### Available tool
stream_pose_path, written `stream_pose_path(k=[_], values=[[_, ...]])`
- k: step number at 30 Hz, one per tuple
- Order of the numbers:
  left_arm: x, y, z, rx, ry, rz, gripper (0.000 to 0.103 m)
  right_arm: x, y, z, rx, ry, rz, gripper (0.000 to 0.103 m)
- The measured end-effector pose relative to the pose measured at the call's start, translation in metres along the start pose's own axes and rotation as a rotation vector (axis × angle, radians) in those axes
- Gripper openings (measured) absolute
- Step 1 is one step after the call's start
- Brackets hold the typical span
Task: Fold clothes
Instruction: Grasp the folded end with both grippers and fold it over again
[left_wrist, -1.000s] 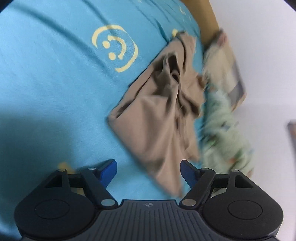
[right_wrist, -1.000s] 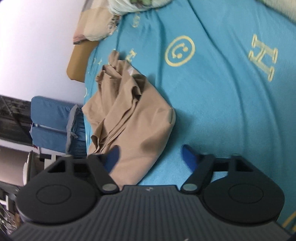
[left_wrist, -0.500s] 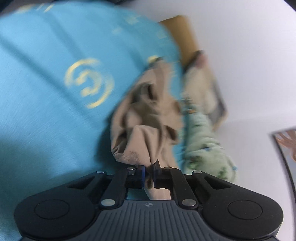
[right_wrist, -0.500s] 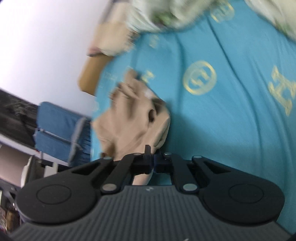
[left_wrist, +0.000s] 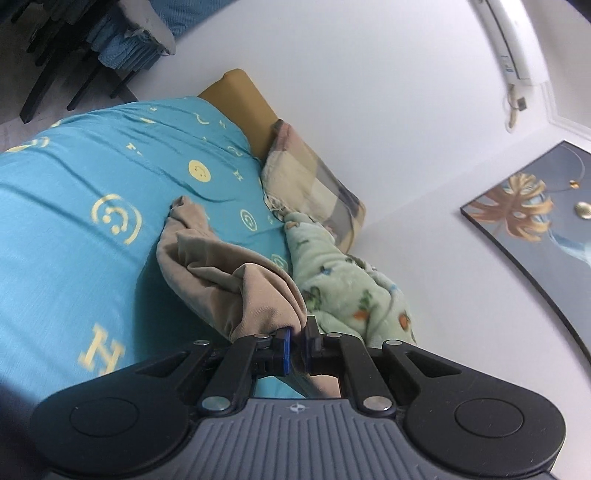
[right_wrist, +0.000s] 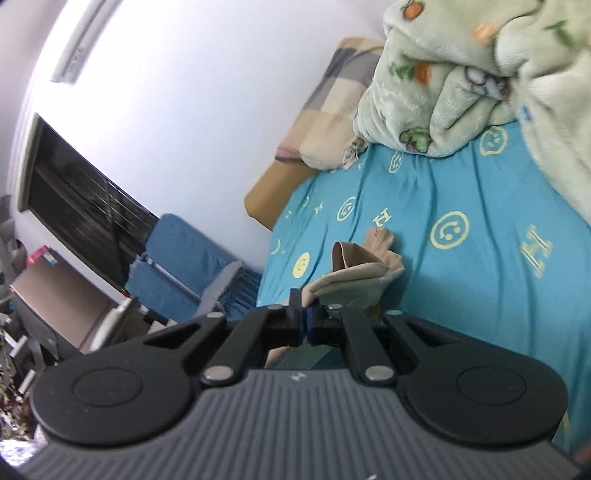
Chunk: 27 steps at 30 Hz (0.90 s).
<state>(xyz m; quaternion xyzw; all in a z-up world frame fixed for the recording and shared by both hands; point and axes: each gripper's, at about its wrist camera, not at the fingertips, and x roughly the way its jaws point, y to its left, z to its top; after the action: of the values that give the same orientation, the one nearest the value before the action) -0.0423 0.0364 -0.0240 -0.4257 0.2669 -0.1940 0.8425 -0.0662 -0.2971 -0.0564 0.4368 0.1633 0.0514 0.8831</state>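
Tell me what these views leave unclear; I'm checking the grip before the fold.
- Left wrist view: the tan garment's pinched edge, hidden between the left hand-held gripper's fingers.
- Right wrist view: most of the tan garment, hidden behind the right hand-held gripper.
- Both views: garment type, too bunched.

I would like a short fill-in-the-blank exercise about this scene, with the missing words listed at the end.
1. Both grippers are shut on the same ____ garment.
2. The bed sheet under it is ____ with yellow smiley faces.
3. The left gripper pinches the cloth right beside a pale ____ fleece blanket.
4. In the right gripper view, a dark ____ is set in the white wall at the left.

Missing words: beige; blue; green; window
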Motion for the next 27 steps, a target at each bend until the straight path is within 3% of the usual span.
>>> stream_pose_path(k=[5,9,16,19,22,27], values=[[-0.030,-0.001,-0.020,0.002,0.015,0.004,0.007,-0.043,-0.002,-0.021,-0.034,-0.039,-0.011,0.005],[-0.007,-0.002,0.003,-0.043,0.025,0.030,0.007,-0.030,0.000,-0.011,-0.006,-0.025,-0.032,0.005],[0.090,-0.012,0.079,-0.093,0.037,0.142,0.008,0.063,0.012,0.050,0.075,0.069,-0.116,0.005],[0.141,-0.001,0.104,-0.067,0.061,0.167,0.008,0.113,0.003,0.069,0.109,0.099,-0.155,0.005],[0.187,0.024,0.114,-0.004,0.091,0.188,0.008,0.152,-0.020,0.075,0.127,0.127,-0.176,0.005],[0.238,0.072,0.111,-0.011,0.169,0.169,0.008,0.199,-0.071,0.070,0.151,0.225,-0.201,0.005]])
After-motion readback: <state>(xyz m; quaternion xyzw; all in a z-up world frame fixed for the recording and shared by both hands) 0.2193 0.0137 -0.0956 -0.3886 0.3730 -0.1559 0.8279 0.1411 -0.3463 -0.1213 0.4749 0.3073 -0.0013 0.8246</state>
